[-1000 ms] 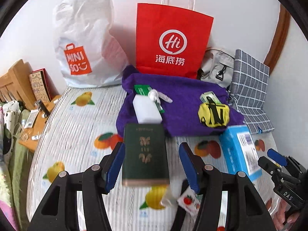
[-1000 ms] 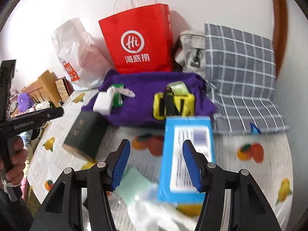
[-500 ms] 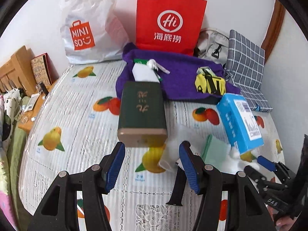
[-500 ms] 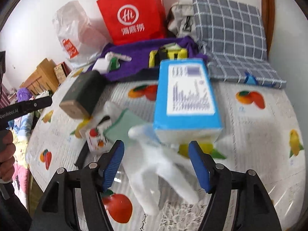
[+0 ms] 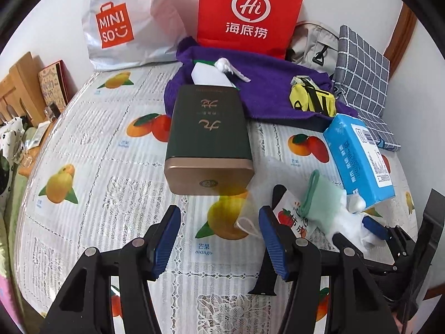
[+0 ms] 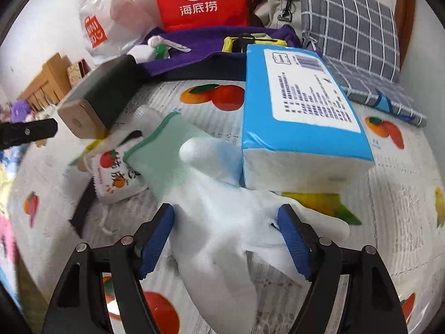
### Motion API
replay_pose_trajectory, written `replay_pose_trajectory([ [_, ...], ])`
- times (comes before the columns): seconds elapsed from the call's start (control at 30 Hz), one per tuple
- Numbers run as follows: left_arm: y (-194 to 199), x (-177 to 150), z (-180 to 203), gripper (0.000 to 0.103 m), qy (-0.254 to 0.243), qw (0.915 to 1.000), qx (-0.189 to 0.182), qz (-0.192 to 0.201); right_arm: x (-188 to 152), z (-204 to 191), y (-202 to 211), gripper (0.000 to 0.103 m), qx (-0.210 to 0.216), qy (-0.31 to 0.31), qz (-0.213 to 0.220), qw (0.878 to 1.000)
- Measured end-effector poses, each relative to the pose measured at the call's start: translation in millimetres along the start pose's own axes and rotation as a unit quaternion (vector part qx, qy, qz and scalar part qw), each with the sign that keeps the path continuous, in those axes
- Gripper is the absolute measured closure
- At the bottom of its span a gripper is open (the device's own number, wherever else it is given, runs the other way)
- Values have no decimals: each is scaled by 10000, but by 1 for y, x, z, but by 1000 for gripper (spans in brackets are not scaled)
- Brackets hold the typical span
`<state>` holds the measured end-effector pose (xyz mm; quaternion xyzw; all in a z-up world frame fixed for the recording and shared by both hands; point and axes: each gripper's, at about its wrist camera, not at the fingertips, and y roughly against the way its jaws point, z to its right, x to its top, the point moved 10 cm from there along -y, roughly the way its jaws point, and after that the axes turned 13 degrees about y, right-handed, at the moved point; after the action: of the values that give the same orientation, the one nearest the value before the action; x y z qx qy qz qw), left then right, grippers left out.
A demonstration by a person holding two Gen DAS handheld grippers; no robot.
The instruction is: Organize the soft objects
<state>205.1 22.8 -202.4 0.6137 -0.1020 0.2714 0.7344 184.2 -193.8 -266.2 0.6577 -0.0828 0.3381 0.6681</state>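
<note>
A white glove with a green cuff (image 6: 222, 208) lies on the fruit-print tablecloth (image 6: 403, 194); its cuff also shows in the left wrist view (image 5: 325, 203). My right gripper (image 6: 226, 239) is open, its jaws standing either side of the glove's palm. A blue tissue pack (image 6: 300, 105) lies just behind the glove. My left gripper (image 5: 219, 236) is open and empty, low over the cloth before a dark green tin (image 5: 208, 139). A purple towel (image 5: 267, 83) carries a yellow pouch (image 5: 311, 100) and a white block (image 5: 208, 76).
A small fruit-print sachet (image 6: 116, 175) and a black strap (image 5: 264, 278) lie beside the glove. A red paper bag (image 5: 247, 11), a white Miniso bag (image 5: 119, 22), a grey backpack (image 5: 314, 47) and a checked cushion (image 5: 361, 66) stand at the back. Wooden furniture (image 5: 16, 89) stands at the left.
Both grippers have pulled back and lowered toward the near side of the table. The right gripper now straddles the white glove, which fills its view.
</note>
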Motion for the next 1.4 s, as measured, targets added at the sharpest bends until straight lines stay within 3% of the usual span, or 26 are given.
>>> replay_pose_trajectory([
  [0.03,-1,-1,-1,47,7,10000,-6,-9,1,-1,0,29,0,9,54,10000],
  [0.07,-2,-2,-1,47,15,10000,-8,-22,3,-2,1,39,13,22,115,9999],
  [0.1,-2,-3,-2,47,17,10000,-17,-45,4,-4,2,55,26,73,162,9998],
  [0.13,-3,-4,-2,47,16,10000,-29,-72,5,-7,3,66,64,133,182,9997],
  [0.17,-3,-5,-3,47,19,10000,-32,-92,5,-9,5,87,139,166,170,9996],
  [0.2,-3,-6,-4,47,34,9999,-27,-104,6,-11,6,91,185,176,147,9996],
  [0.33,3,-9,-7,47,33,9999,-48,-83,11,-16,21,92,374,147,295,9988],
  [0.5,12,-16,-11,47,45,10000,-24,-46,30,-17,64,92,617,-15,900,9940],
  [0.7,13,-34,-7,47,-33,9999,14,-120,28,-1,106,92,421,-83,1227,9915],
  [0.83,2,-48,1,47,-39,9997,31,-259,10,12,112,92,338,-87,1158,9927],
  [1.1,-27,-76,33,47,-504,9974,56,-520,-45,26,89,92,431,-124,691,9966],
  [1.2,-35,-78,39,48,-641,9969,208,-398,-58,29,76,92,553,-252,561,9966],
  [1.27,-36,-76,42,63,-828,9957,347,-243,-62,30,69,92,535,-285,477,9970],
  [1.3,-36,-74,41,82,-829,9958,325,-224,-63,32,65,92,522,-301,441,9972],
  [1.4,-34,-70,32,83,-676,9970,170,-351,-64,32,56,92,577,-348,380,9970],
])
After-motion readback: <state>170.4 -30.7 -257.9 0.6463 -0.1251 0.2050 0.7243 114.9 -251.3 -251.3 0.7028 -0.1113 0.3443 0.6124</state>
